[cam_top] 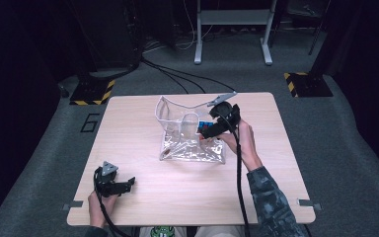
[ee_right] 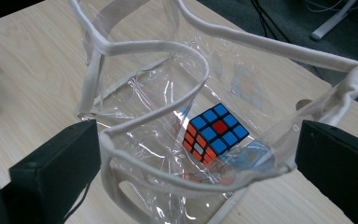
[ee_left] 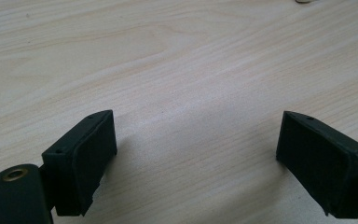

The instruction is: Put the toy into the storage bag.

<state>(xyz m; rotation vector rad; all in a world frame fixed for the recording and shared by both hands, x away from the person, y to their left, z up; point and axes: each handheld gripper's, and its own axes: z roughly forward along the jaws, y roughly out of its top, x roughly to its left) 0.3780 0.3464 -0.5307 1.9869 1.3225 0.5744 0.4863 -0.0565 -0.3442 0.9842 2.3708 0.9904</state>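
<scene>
I am holding my right tongs (ee_right: 196, 163) wide open over the mouth of the clear plastic bag with white trim (cam_top: 177, 143) mid-desk, the multicoloured puzzle cube (ee_right: 216, 134) lying inside, while my left tongs (ee_left: 196, 161) are gaping empty near the desk's near-left corner.

Puzzle cube (ee_right: 216, 134) between black jaws: top face blue squares round red centre, black grid lines; side face orange with one white square. Bag (ee_right: 168, 93): clear plastic, off-white fabric trim. Table (ee_left: 177, 70): pale wood grain.
</scene>
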